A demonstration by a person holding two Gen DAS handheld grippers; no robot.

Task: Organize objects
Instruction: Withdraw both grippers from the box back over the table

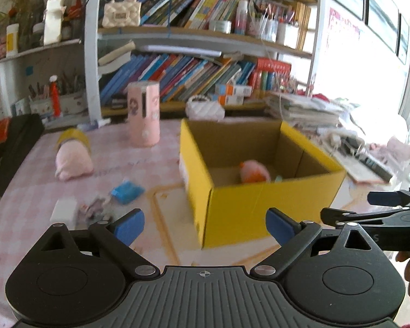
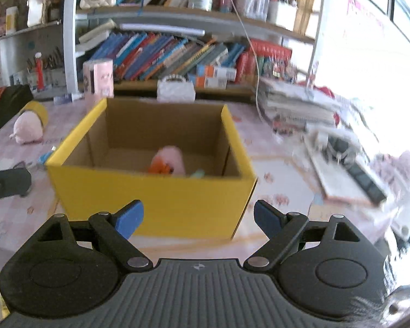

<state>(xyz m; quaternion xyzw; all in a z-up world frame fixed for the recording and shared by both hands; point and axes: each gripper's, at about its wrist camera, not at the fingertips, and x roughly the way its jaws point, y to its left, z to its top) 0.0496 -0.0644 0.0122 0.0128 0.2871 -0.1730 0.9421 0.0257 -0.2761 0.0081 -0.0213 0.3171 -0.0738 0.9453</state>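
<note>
Both tools hang wide open, gripping nothing! The left tool sits low over the pink checked table, the open yellow cardboard box just ahead and right of it. The right tool faces that box head-on, with a pink and orange plush toy lying inside. Ahead-left of the left tool: a blue packet, a white block, a pink plush.
</note>
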